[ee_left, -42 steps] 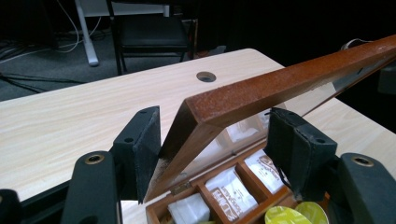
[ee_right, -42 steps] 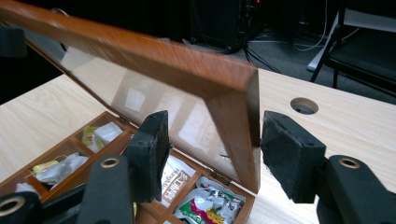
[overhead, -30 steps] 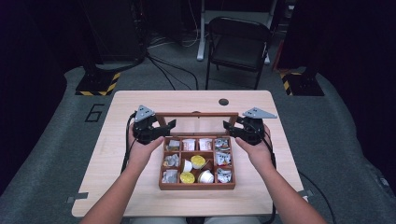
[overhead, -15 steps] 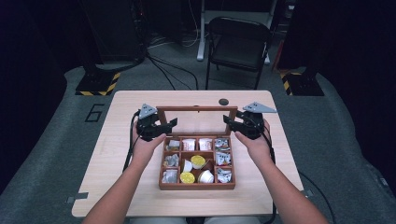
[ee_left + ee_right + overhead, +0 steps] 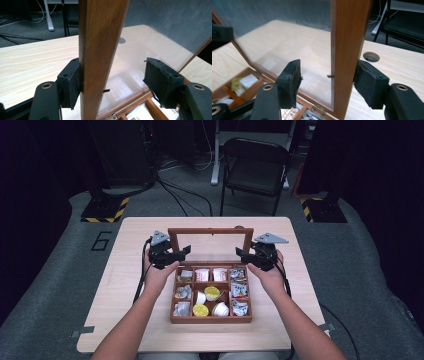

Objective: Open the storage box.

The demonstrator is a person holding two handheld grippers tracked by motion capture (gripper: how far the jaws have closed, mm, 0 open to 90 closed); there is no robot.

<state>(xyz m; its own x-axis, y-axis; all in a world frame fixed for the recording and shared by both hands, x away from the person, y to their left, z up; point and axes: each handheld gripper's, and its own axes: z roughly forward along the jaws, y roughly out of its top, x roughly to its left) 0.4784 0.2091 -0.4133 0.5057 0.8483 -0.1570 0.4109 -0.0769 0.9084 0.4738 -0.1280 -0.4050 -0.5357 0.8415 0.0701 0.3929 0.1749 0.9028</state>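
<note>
Glass-paned wooden lid [image 5: 210, 231] upright, open

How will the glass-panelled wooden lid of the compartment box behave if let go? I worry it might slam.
The brown wooden-framed lid with the clear pane looks stiff. Hinged along its lower edge and standing near upright, it would likely swing rather than slide. The pane seems fragile, so it probably needs easing down.

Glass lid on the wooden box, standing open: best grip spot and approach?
Take the lid by its wooden side rails, not the glass pane. Come in from each outer edge, one jaw either face of the rail, as the left tool and right tool straddle them now; the upright lid exposes both.
</note>
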